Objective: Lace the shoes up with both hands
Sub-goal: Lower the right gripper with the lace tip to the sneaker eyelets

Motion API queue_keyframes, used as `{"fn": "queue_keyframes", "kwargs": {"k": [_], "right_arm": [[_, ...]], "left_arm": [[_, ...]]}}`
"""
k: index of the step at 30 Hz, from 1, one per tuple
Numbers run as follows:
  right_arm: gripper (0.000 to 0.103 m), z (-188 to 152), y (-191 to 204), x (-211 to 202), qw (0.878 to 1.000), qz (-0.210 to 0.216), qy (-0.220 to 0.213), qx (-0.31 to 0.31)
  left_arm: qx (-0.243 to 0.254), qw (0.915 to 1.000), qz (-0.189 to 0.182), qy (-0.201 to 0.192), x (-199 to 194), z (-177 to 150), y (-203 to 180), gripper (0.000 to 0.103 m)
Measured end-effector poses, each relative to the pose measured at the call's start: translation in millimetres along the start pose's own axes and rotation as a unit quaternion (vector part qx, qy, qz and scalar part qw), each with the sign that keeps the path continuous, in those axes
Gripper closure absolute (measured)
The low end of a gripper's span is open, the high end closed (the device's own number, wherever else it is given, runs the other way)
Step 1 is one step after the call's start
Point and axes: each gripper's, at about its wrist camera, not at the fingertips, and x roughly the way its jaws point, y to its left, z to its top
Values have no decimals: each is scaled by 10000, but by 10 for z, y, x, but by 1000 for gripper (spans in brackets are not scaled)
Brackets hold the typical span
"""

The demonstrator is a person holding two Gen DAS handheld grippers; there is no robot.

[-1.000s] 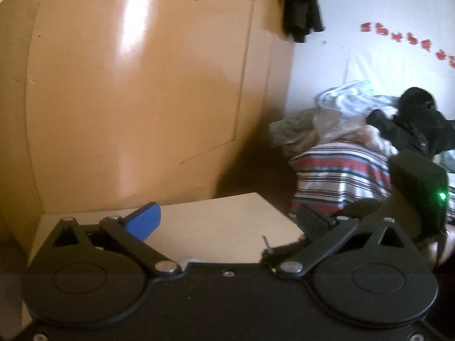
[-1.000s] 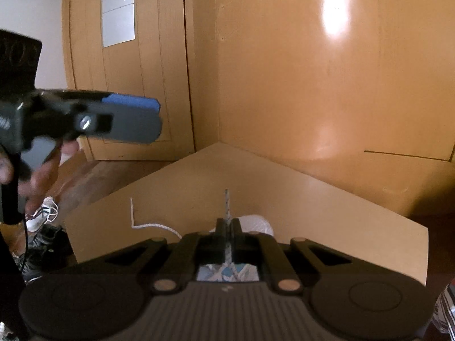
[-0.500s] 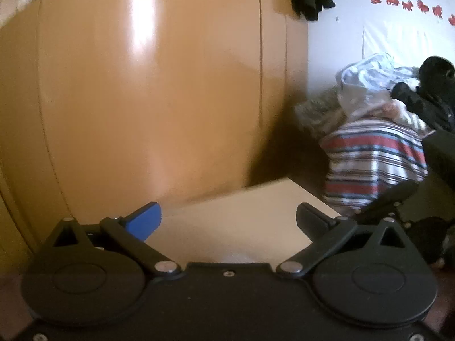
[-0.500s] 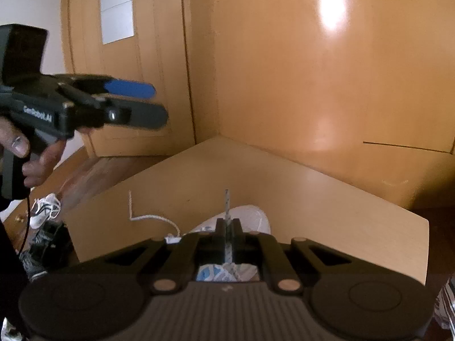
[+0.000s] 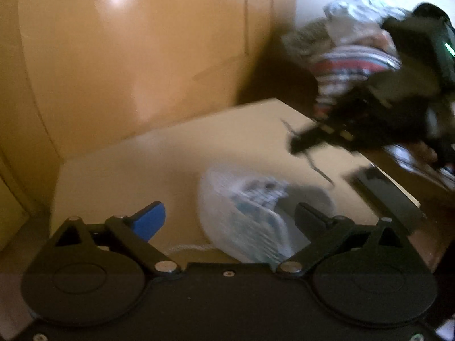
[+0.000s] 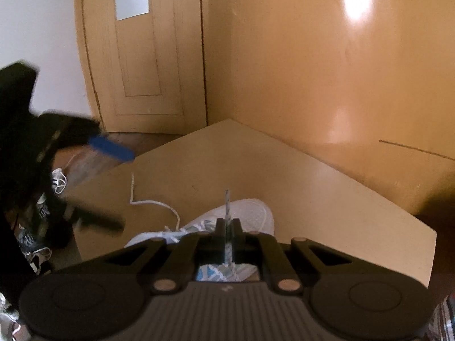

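Note:
A white shoe (image 6: 250, 213) with blue-patterned lining lies on the tan table (image 6: 327, 187); it shows blurred in the left wrist view (image 5: 250, 216). My right gripper (image 6: 227, 227) is shut on one lace end (image 6: 227, 201), which sticks up between the fingers above the shoe. It also shows in the left wrist view (image 5: 301, 142). The other lace end (image 6: 148, 199) lies loose on the table to the left. My left gripper (image 5: 230, 216) is open and empty just above the shoe, also seen in the right wrist view (image 6: 111, 187).
Wooden cabinet panels (image 5: 128, 56) stand behind the table, with a door (image 6: 142, 56) at the left. A pile of clothes and striped bedding (image 5: 349, 56) lies beyond the table's right edge. More shoes (image 6: 37, 227) lie on the floor at the left.
My left gripper has swung down toward the table and the shoe, still open. My right gripper has stayed shut on the lace end above the shoe.

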Motion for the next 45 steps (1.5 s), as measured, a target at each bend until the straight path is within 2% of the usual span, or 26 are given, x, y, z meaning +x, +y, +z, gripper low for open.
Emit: {"fn": "queue_keyframes", "kwargs": {"k": [1,3,5,8,13,16,17,21,23,26,29,30,32,37,45], "right_arm": [[99,15,-21,1,10000,-42,5,40],[99,42,-73,-10,9999,-83,-8,133],[99,52,-120,-23,9997,-134,-34,207],[99,45,-180,-9,9994,-117,-24,325],[99,11,-124,32,9996,18,128,242],[99,-4,-91,11,9996,103,170,218],[99,-8,-86,0,9995,115,181,216],[99,-15,-45,-62,9992,236,220,242],[99,4,16,-75,9986,393,258,231],[99,25,178,-55,9974,600,402,59],[99,64,349,24,9959,717,535,-159],[99,72,388,49,9955,727,576,-219],[99,86,435,83,9951,698,630,-320],[99,121,420,178,9939,662,779,-410],[99,106,489,341,9888,749,1144,-590]], "left_arm": [[28,9999,-25,103,52,-2,-46,18],[82,9994,-76,318,159,-9,-130,48],[97,9979,-130,624,282,-61,-101,65],[-96,9974,-285,653,274,-81,-15,66],[-77,9979,-105,640,242,-59,44,69],[-409,9954,-504,710,277,-42,76,69],[-359,9954,-501,731,282,-38,51,69],[-108,9965,-278,775,293,-50,-55,69],[-74,9969,-192,762,284,-50,-42,62],[-102,9978,42,648,265,-56,-16,62],[-121,9983,-54,563,232,-49,0,72],[-60,9984,-75,558,224,-50,-15,80],[24,9986,-126,509,206,-48,-57,88],[57,9989,-114,444,204,-14,-56,93],[-709,9955,-405,477,188,-59,180,93]]}}
